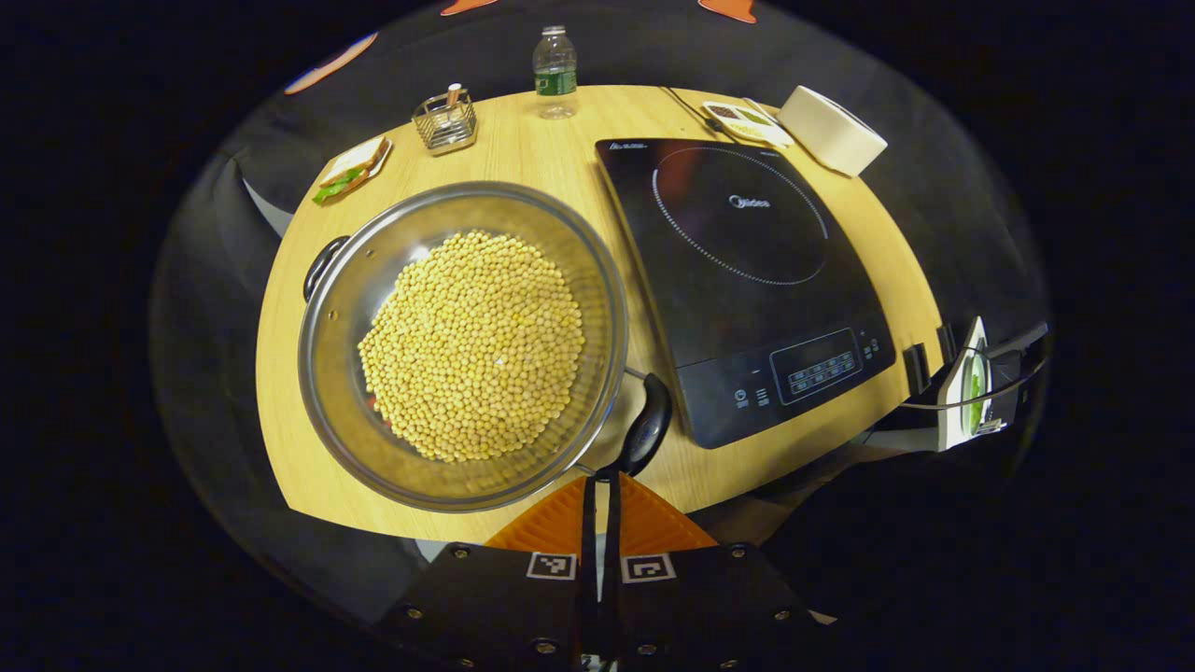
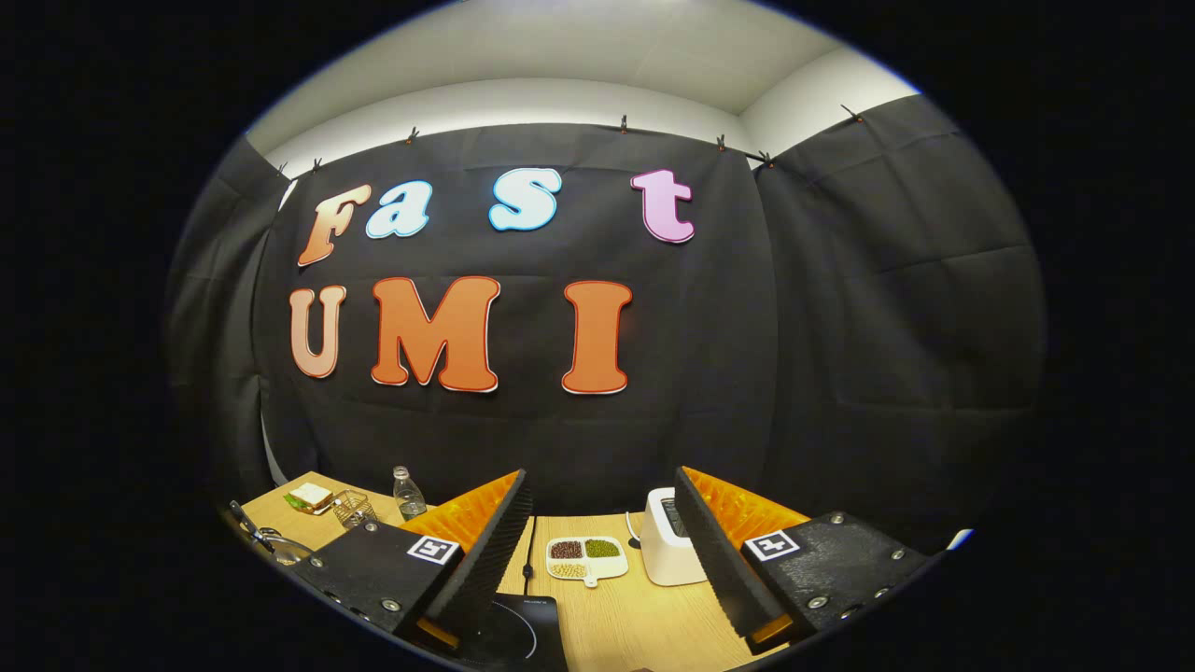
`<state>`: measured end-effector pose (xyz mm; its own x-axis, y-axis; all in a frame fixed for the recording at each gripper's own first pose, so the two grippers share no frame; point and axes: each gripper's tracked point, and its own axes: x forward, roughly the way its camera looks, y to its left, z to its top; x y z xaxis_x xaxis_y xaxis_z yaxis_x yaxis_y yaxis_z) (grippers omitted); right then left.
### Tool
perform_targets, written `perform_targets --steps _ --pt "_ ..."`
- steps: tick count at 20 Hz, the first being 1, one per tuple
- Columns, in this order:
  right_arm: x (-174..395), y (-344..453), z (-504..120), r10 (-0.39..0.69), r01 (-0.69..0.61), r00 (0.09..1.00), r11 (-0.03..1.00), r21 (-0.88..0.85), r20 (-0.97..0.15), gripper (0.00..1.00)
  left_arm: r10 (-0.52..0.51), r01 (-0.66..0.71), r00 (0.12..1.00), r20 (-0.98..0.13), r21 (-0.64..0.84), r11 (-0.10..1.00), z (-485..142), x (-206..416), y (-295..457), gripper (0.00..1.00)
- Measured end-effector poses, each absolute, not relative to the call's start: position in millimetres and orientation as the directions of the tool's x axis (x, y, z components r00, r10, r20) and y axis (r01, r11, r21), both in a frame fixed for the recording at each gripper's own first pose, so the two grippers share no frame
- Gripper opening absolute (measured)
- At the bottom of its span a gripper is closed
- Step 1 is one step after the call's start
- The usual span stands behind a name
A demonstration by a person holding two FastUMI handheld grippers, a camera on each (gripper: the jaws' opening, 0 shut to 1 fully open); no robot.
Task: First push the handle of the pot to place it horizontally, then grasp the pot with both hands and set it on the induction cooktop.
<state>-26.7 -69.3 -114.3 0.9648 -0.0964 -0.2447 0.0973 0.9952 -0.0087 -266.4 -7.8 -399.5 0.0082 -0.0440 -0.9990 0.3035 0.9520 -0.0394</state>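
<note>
Pot point(image 1: 462, 345) full of yellow beans sits centre-left in the left gripper view, long handle point(image 1: 644, 437) pointing lower right beside the "Midea" induction cooktop point(image 1: 747, 280). Left gripper point(image 1: 597, 495) is closed together near the handle tip. Right gripper point(image 2: 597, 560) gapes wide toward a divided dish point(image 2: 585, 557) and a white box point(image 2: 667, 549).

At the table's point(image 1: 551, 149) far edge stand a water bottle point(image 1: 555, 72), a wire basket point(image 1: 445, 121), a sandwich point(image 1: 353, 168), a divided dish point(image 2: 585, 557) and a white box point(image 1: 831, 130).
</note>
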Motion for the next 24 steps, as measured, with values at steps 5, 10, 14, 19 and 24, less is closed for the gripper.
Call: perform_targets --steps 5,10,14,19,24 --pt "-23.6 -92.2 -121.7 -0.052 0.053 0.968 0.999 -0.002 -0.247 0.95 0.055 0.319 -0.027 -0.998 0.043 0.947 -421.7 -291.4 9.4 0.03" --pt "-27.2 -108.8 -135.7 -0.017 0.018 0.962 1.000 -0.001 -0.274 0.96 0.109 0.339 -0.016 -0.994 0.098 0.936 -431.0 -288.0 13.2 0.03" --pt "-35.5 -120.8 -137.4 -0.078 0.078 0.958 0.997 -0.011 -0.277 0.96 0.068 0.374 -0.020 -0.997 0.056 0.926 -437.7 -280.8 1.5 0.03" --pt "-51.7 -117.4 -137.1 -0.173 0.187 0.937 0.982 0.020 -0.304 0.96 -0.001 0.344 -0.071 -0.997 -0.025 0.939 -445.1 -280.5 -8.7 0.02" --pt "-61.4 -105.9 -142.5 -0.240 0.260 0.907 0.965 0.011 -0.346 0.95 -0.095 0.244 -0.096 -0.991 -0.116 0.963 -445.7 -263.7 -23.8 0.02"
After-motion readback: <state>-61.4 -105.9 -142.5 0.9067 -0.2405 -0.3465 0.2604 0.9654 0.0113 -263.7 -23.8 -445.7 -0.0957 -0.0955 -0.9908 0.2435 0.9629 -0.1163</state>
